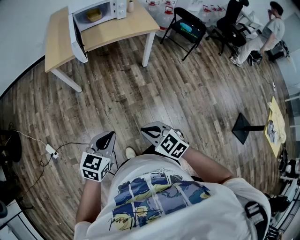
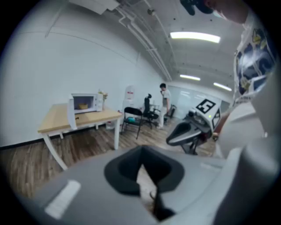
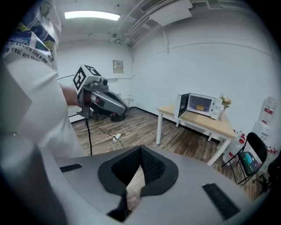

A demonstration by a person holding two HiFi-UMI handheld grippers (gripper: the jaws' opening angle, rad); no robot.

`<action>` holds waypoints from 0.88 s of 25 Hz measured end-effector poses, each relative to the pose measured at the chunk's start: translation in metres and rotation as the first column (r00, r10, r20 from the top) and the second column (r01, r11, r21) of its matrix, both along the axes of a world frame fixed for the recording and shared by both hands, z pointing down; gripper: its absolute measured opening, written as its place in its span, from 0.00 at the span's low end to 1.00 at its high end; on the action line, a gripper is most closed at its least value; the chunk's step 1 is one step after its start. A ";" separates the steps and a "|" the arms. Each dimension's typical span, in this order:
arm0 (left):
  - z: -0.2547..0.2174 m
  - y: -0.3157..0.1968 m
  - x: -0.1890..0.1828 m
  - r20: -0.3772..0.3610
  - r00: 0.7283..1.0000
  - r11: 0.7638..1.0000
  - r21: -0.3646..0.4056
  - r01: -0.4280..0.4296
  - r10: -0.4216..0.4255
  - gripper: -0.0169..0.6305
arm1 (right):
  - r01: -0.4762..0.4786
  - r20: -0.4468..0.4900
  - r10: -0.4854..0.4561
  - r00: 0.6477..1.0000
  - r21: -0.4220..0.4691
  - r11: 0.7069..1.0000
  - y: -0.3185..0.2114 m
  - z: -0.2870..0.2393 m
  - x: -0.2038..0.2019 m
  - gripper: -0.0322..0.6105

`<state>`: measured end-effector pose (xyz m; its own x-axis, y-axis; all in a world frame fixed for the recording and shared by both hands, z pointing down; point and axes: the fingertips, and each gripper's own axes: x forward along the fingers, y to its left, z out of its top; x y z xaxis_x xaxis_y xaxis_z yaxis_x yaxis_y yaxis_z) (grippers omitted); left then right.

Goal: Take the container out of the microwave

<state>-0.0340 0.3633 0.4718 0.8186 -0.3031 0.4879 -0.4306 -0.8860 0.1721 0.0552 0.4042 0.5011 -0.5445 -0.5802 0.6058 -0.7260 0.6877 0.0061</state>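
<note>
A white microwave (image 1: 101, 10) stands on a light wooden table (image 1: 112, 32) far ahead at the upper left, its door (image 1: 78, 40) swung open. A small yellow container (image 1: 94, 15) sits inside it; the container (image 3: 199, 107) also shows in the right gripper view and the container (image 2: 82, 105) in the left gripper view. My left gripper (image 1: 108, 136) and right gripper (image 1: 149, 131) are held close to the person's body, far from the table. Both have their jaws together with nothing between them, the left gripper (image 2: 141, 151) and the right gripper (image 3: 140, 151) alike.
A black folding chair (image 1: 187, 27) and an office chair (image 1: 232, 21) stand right of the table. A person (image 1: 267, 35) sits at the far right. A black stand base (image 1: 246, 127) lies on the wood floor at right. A power strip (image 1: 50, 150) with cables lies at left.
</note>
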 end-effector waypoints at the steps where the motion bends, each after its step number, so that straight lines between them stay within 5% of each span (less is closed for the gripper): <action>1: 0.003 -0.002 -0.004 0.004 1.000 1.000 -0.002 -0.013 0.013 0.04 | -0.008 0.003 0.008 1.000 -0.008 1.000 -0.002 0.002 -0.006 0.06; 6: 0.015 -0.014 -0.009 0.002 0.998 0.998 -0.020 -0.062 0.062 0.04 | -0.038 0.004 0.038 0.999 -0.025 0.999 -0.012 0.006 -0.019 0.06; 11: 0.013 -0.035 0.023 -0.021 0.994 0.994 -0.026 -0.104 0.103 0.04 | -0.076 -0.005 0.076 0.997 -0.058 0.995 -0.029 0.010 0.009 0.06; 22: -0.018 -0.143 0.108 0.012 0.995 0.994 0.040 -0.099 0.098 0.04 | -0.027 0.046 0.027 0.999 0.004 1.000 -0.163 -0.004 0.083 0.06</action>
